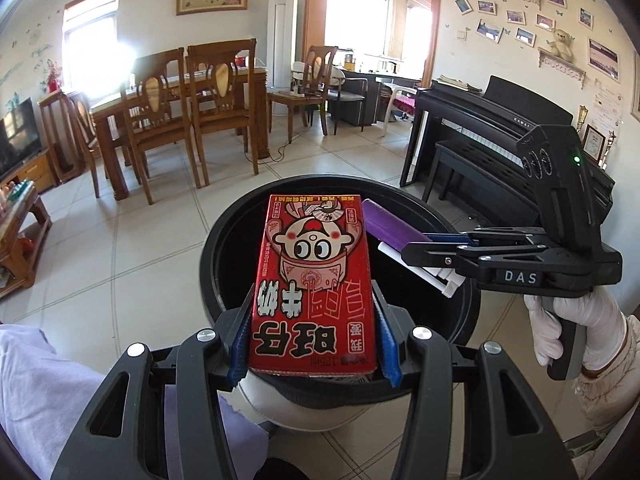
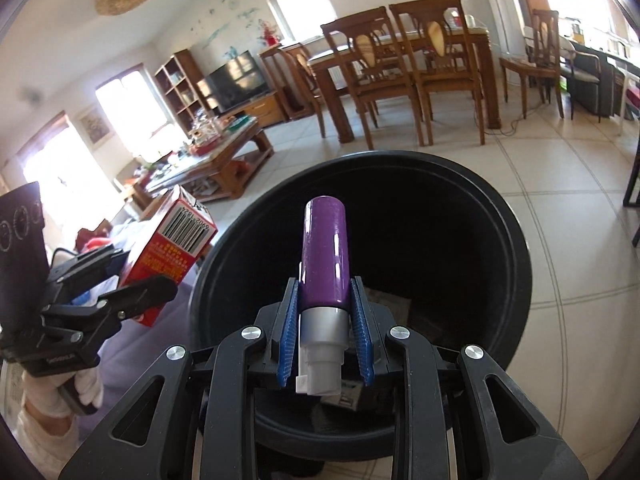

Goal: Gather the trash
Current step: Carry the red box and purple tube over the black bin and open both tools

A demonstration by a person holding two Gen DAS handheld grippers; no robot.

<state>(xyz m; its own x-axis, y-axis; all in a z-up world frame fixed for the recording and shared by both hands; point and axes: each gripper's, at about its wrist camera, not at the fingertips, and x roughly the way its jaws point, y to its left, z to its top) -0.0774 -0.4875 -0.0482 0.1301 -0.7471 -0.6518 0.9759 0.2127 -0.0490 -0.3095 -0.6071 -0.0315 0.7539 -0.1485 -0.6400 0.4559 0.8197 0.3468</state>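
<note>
Trash held over bin, release pending

Carton point(image 1: 314, 280), red, is clamped at its sides between the left gripper point(image 1: 314, 346) pads and sits above the bin point(image 1: 216, 240) mouth, toward its near rim. Tube point(image 2: 324, 256), purple with a grey-white end, is pinched by the right gripper point(image 2: 325, 344) and also hangs over the bin opening. Some paper-like scrap appears to lie inside the bin already. Judgement: both items are carried to the bin; dropping them is not yet done. Tiled floor point(image 1: 160, 248) around the bin shows no further trash in view.
</note>
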